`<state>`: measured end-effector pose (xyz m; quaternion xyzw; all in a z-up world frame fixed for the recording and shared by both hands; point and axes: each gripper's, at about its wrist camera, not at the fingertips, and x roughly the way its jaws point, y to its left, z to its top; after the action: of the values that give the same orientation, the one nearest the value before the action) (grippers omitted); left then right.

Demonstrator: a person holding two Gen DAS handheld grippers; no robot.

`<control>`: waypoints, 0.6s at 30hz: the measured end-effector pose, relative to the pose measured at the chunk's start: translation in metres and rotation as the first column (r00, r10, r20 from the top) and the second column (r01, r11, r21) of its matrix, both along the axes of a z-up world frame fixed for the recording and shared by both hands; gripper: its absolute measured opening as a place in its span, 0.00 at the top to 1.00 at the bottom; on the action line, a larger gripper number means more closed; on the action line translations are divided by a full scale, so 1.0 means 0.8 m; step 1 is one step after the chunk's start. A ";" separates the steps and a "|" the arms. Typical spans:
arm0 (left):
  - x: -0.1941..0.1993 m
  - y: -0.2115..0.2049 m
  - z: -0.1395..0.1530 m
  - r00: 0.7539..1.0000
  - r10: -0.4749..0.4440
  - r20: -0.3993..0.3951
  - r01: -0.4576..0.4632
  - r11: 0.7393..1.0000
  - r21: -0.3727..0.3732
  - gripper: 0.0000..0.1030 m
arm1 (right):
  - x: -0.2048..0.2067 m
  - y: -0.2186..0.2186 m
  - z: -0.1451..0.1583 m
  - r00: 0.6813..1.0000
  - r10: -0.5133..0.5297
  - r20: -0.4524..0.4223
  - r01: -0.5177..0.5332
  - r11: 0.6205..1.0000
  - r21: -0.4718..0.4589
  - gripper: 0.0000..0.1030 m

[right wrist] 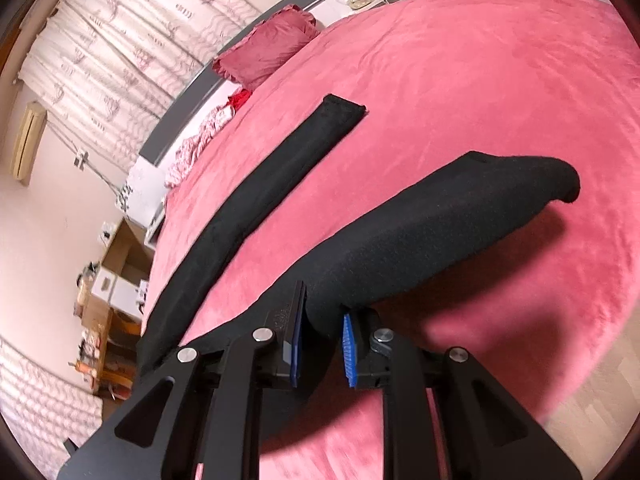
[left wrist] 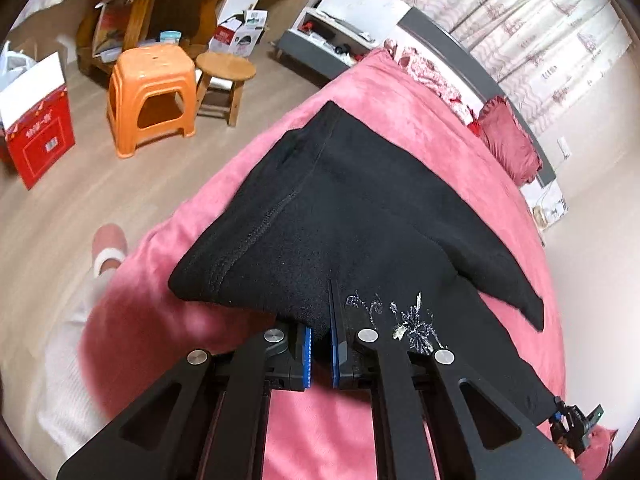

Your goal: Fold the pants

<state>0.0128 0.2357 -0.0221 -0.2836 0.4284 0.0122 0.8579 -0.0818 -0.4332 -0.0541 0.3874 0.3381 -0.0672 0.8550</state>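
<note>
Nearest the lens in the left wrist view, the left gripper [left wrist: 320, 354] has its blue-padded fingers [left wrist: 307, 356] closed almost together on a fold of the black fleece pants [left wrist: 344, 208]; the cloth rises from that pinch, its stitched seam running up and left, a silver embroidered motif [left wrist: 412, 320] just right of the fingers; beneath lies the pink plush bed [left wrist: 420, 92]; on the floor to the left stand an orange plastic stool [left wrist: 150, 96] and a round wooden stool [left wrist: 226, 66]. In the right wrist view, the right gripper [right wrist: 320, 350] pinches another bunched edge between its narrowly parted fingers; one leg lies flat on the bed to the left, the other is lifted and sags rightward. The fabric looks soft, thick and light, likely to droop and bunch rather than hold a crease; seams and hems seem the surest places to grip, since a loose pinch may catch only one layer.
</note>
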 end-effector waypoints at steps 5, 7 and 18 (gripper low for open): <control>-0.027 -0.008 -0.031 0.996 -0.043 -0.083 0.048 0.997 0.062 0.94 | -0.023 -0.002 -0.039 0.995 0.027 -0.100 -0.026 1.000 0.013 0.85; -0.031 -0.008 -0.054 0.990 -0.037 -0.139 0.046 0.997 0.059 0.94 | -0.027 -0.009 -0.059 0.993 0.007 -0.122 0.001 0.998 0.065 0.85; -0.036 0.009 -0.048 0.994 0.014 -0.108 -0.016 1.000 -0.016 0.87 | -0.030 -0.033 -0.080 0.990 -0.026 -0.136 0.044 0.990 0.134 0.73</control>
<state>-0.0164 0.2432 -0.0604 -0.2927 0.4719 0.0303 0.8311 -0.1056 -0.4599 -0.1180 0.4457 0.3917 -0.0846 0.8005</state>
